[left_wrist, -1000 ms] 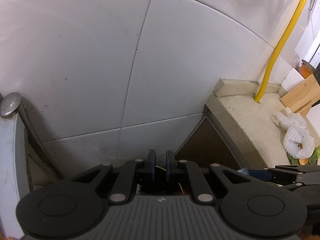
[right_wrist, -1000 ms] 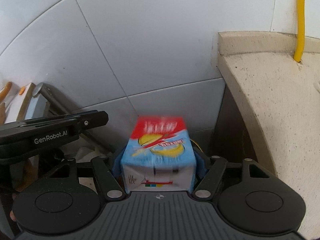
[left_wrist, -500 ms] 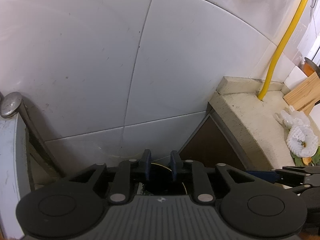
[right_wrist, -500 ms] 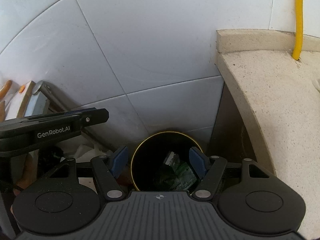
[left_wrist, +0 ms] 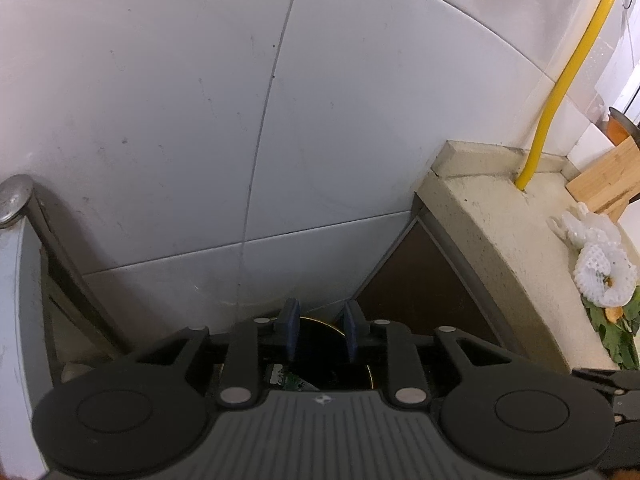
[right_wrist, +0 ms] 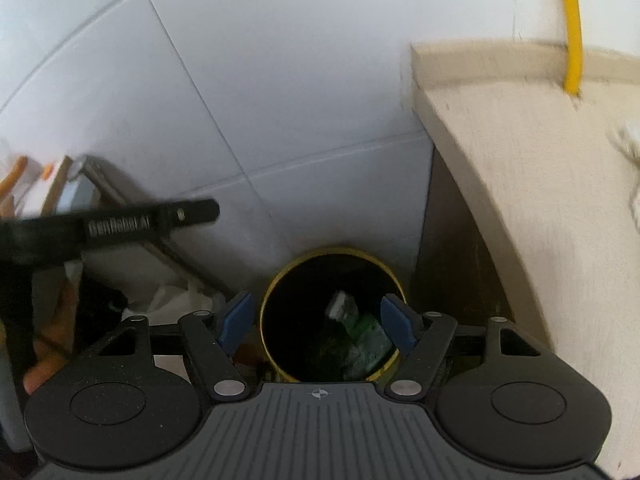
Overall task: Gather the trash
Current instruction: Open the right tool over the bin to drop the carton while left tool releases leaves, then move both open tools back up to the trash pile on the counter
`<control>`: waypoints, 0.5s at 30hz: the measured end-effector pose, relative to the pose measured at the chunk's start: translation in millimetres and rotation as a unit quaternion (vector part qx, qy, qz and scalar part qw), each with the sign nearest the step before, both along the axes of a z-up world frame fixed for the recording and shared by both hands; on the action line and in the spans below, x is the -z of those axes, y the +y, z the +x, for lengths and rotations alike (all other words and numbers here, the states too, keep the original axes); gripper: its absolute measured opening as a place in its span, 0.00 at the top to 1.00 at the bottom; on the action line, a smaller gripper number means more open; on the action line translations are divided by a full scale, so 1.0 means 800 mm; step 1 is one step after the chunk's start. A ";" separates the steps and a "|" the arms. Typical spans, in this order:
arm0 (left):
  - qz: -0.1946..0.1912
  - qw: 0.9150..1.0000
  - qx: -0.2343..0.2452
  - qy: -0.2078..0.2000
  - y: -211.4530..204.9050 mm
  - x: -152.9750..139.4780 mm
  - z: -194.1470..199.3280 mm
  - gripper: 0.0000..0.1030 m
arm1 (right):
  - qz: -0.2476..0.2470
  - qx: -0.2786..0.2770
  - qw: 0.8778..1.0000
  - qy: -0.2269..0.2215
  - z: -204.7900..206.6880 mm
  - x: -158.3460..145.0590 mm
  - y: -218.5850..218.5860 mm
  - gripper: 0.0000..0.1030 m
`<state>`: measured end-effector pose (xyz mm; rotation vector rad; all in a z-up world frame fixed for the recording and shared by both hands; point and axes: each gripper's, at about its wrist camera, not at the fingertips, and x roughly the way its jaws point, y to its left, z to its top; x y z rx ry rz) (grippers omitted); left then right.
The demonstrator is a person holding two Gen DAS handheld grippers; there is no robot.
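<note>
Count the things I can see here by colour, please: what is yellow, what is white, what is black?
Yellow: 1, the pipe
White: 1, the foam net
Black: 3, the bin, left gripper, right gripper
Total: 5

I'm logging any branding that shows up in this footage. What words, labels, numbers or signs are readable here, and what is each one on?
"GenRobot.AI": white lettering on the side of the left gripper in the right wrist view, smeared by motion blur, so only just legible.
Packaging in the bin: green and white wrappers, any print too blurred and dark to read.
Small emblem on each gripper's grey body: a mark, not text.
Nothing else carries writing.
</note>
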<state>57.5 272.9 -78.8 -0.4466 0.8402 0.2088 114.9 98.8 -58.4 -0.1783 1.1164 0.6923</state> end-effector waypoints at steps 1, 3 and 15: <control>0.002 1.000 0.001 0.001 -0.001 0.000 0.000 0.81 | -0.003 0.001 1.000 0.006 -0.001 0.004 -0.003 0.26; 0.006 1.000 0.003 0.005 -0.002 0.002 0.001 0.79 | -0.010 0.006 1.000 0.011 -0.001 0.010 -0.009 0.26; 0.029 0.999 0.030 0.024 -0.015 0.009 0.008 0.79 | 0.001 0.026 1.000 0.005 0.003 -0.001 -0.037 0.26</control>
